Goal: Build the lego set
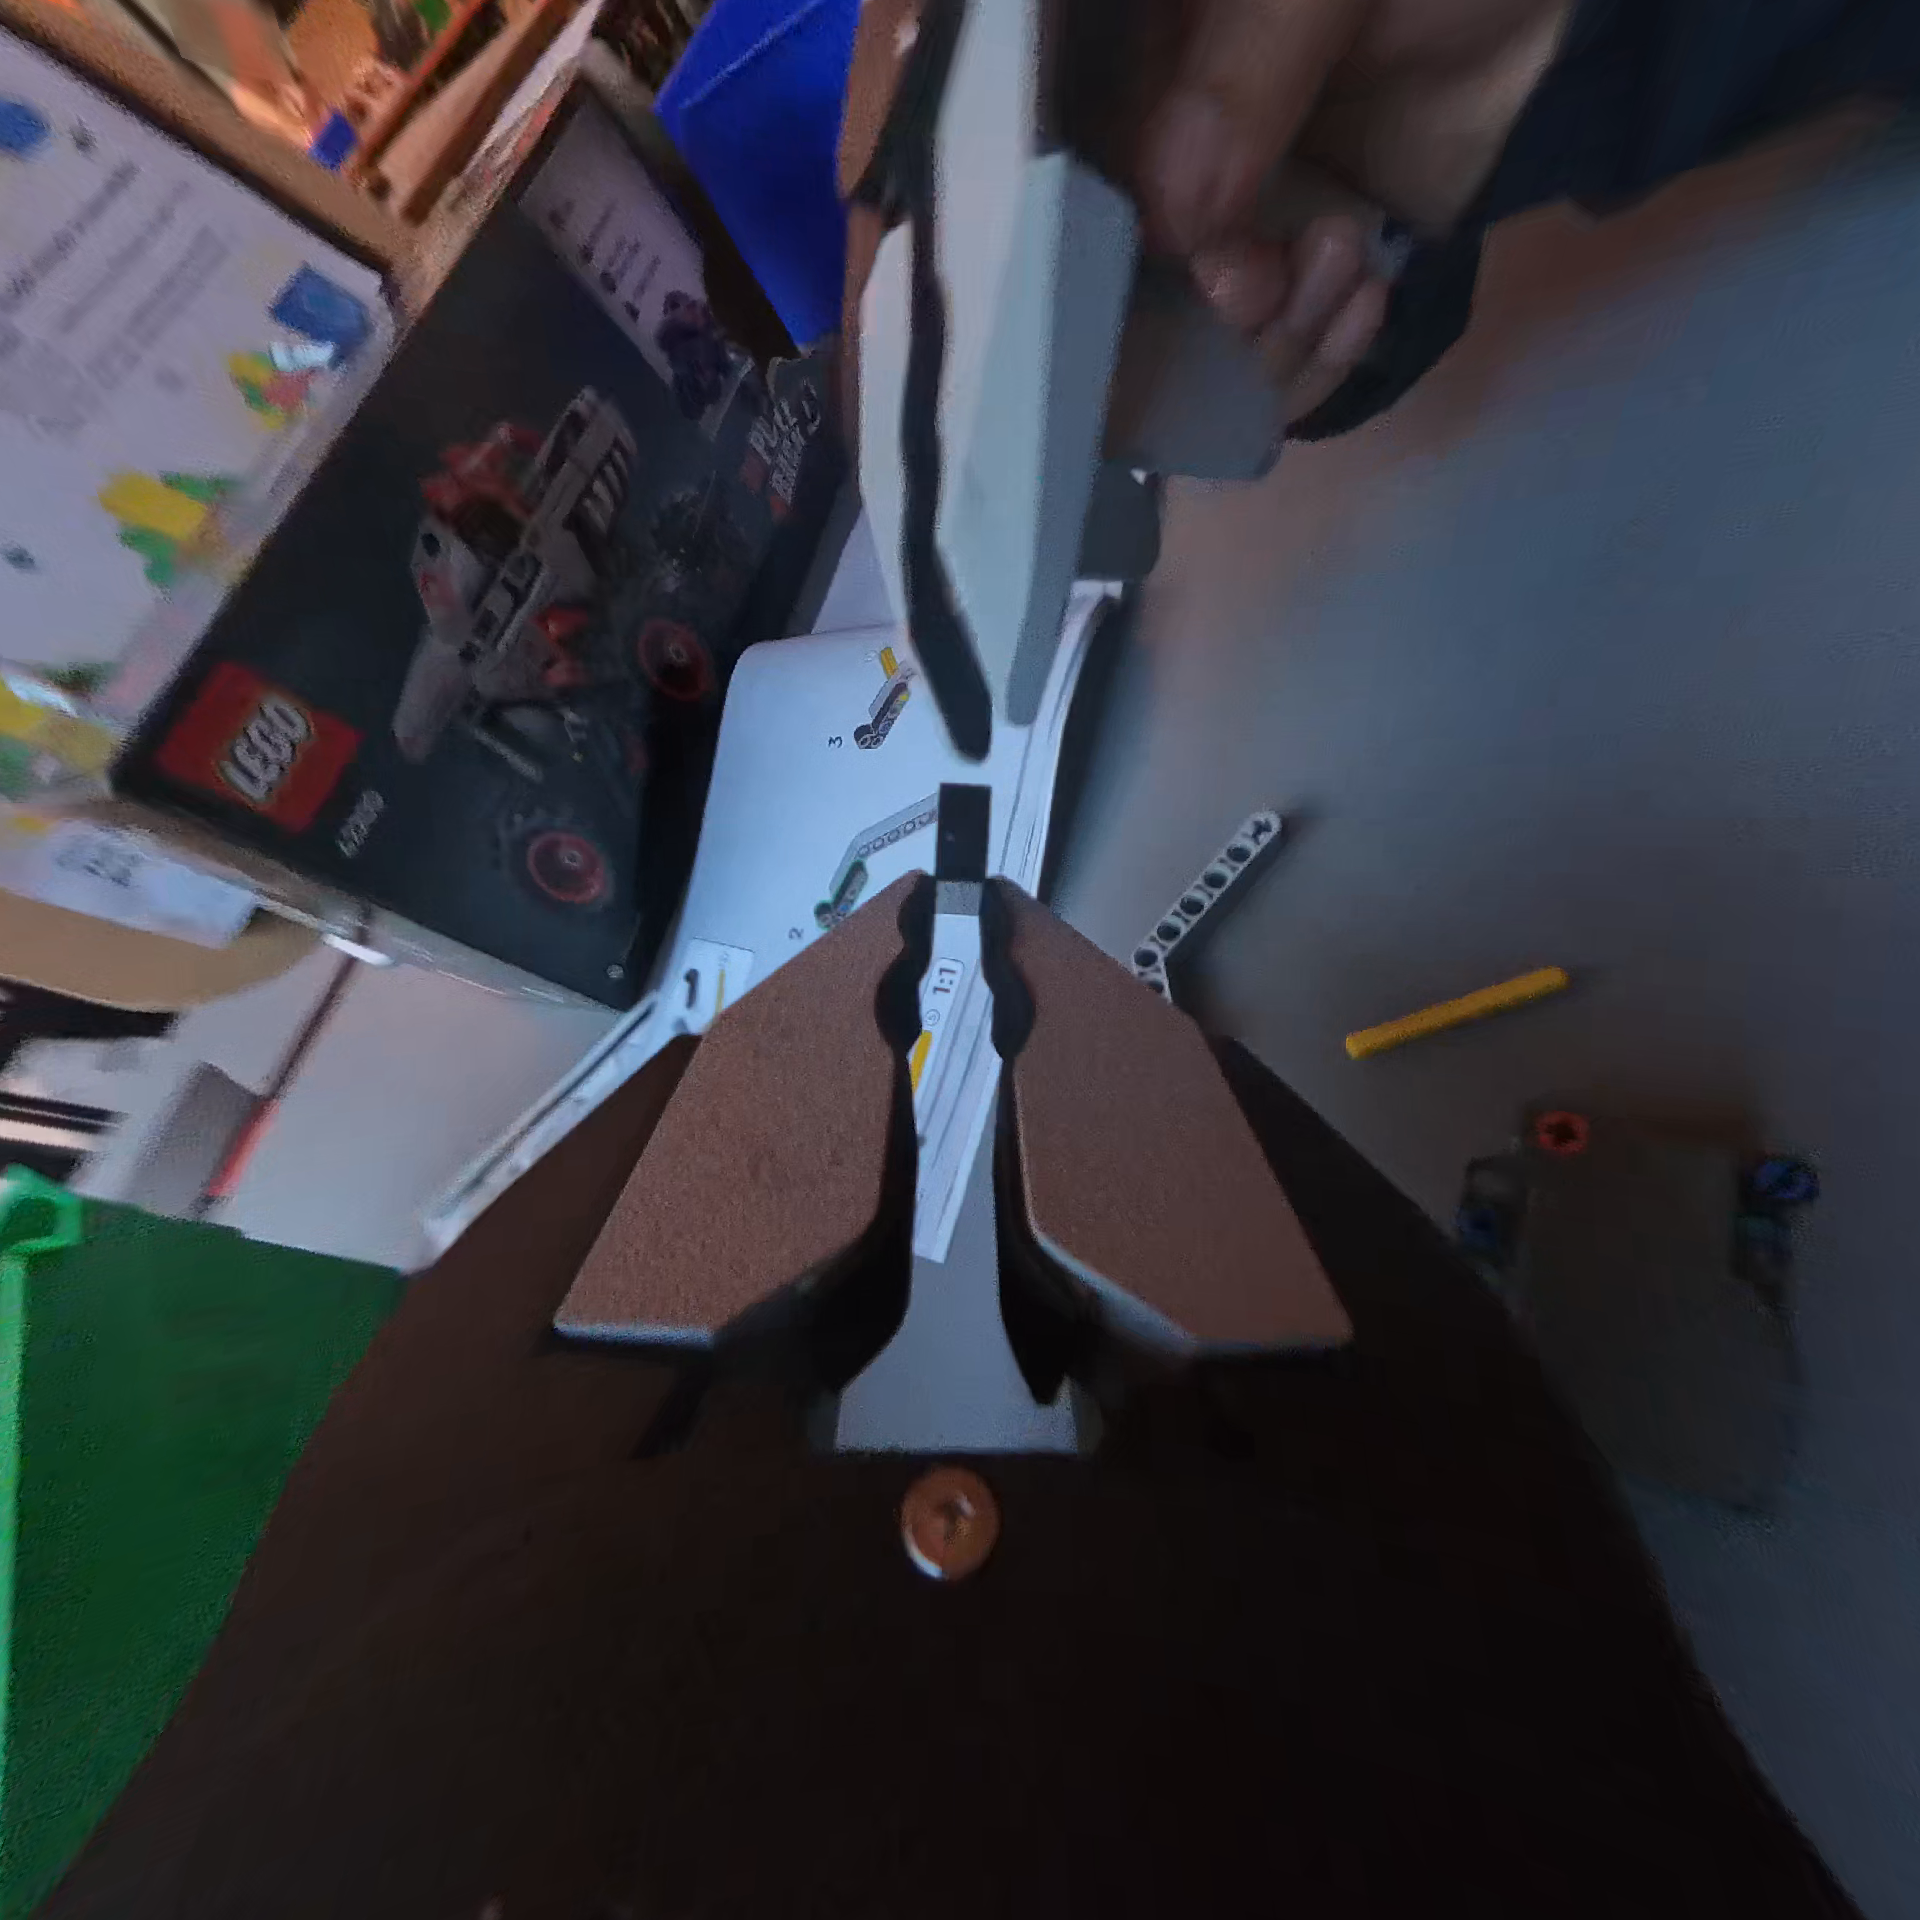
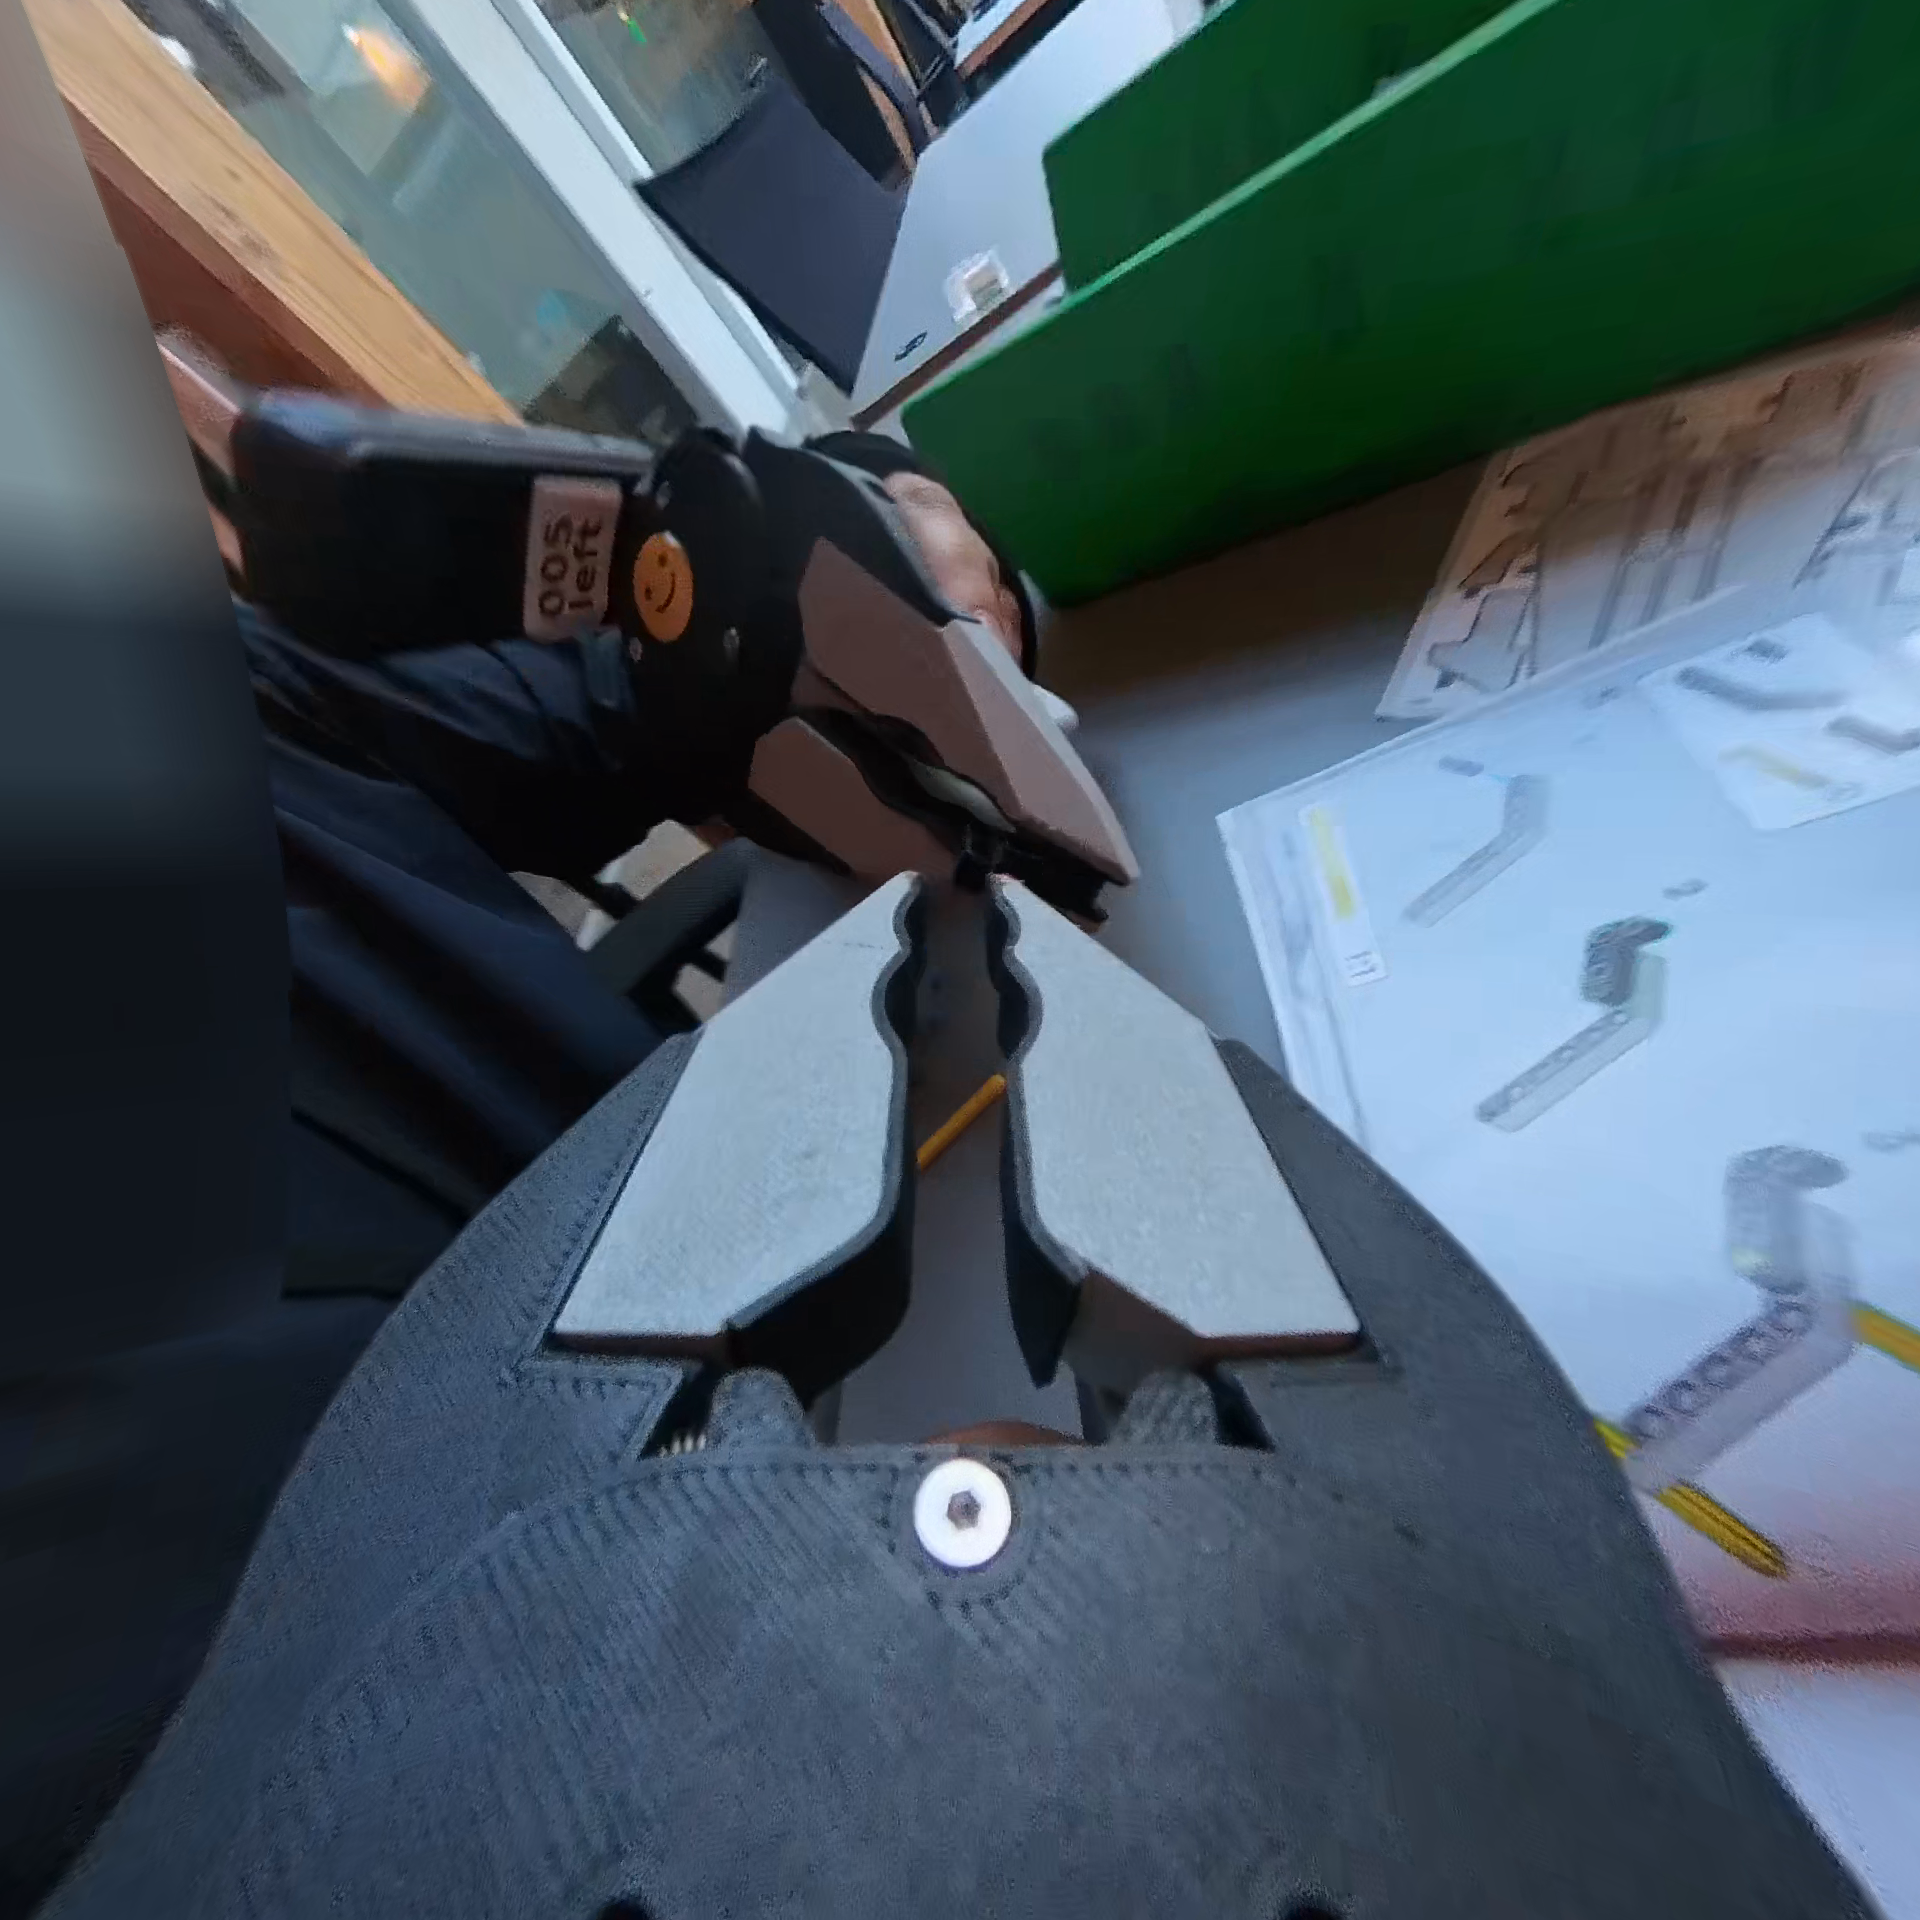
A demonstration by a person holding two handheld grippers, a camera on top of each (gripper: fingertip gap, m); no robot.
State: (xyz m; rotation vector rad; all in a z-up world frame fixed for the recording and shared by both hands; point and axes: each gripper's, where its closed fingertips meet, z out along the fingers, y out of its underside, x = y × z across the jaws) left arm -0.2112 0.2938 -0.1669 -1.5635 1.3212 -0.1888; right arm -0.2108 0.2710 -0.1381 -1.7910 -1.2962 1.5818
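Observation:
My left gripper (image 1: 958, 883) is shut on a small black and grey piece (image 1: 963, 831) that sticks out past its tips, held above the open instruction booklet (image 1: 800, 769). My right gripper (image 1: 977, 727) comes down from the top, tips just above that piece, with a hand on its handle. In the right wrist view my right gripper (image 2: 956, 888) has its jaws a narrow gap apart with nothing between them. The left gripper (image 2: 1039, 878) lies just beyond it with the black piece (image 2: 971, 864) at the right tips. A white angled beam (image 1: 1205, 904) lies on the table.
A yellow axle (image 1: 1455, 1013) (image 2: 961, 1122), a red bush (image 1: 1555, 1132) and blue pins (image 1: 1782, 1184) lie on the grey table to the right. The black set box (image 1: 468, 623) stands at left. A green divider (image 2: 1351, 312) stands behind the booklet pages (image 2: 1558, 1039). Less than 4 cm separates the two grippers' tips. The yellow axle (image 1: 1455, 1013) is about 9 cm from my left fingertips. It turns up in the right wrist view (image 2: 951, 1125) as well.

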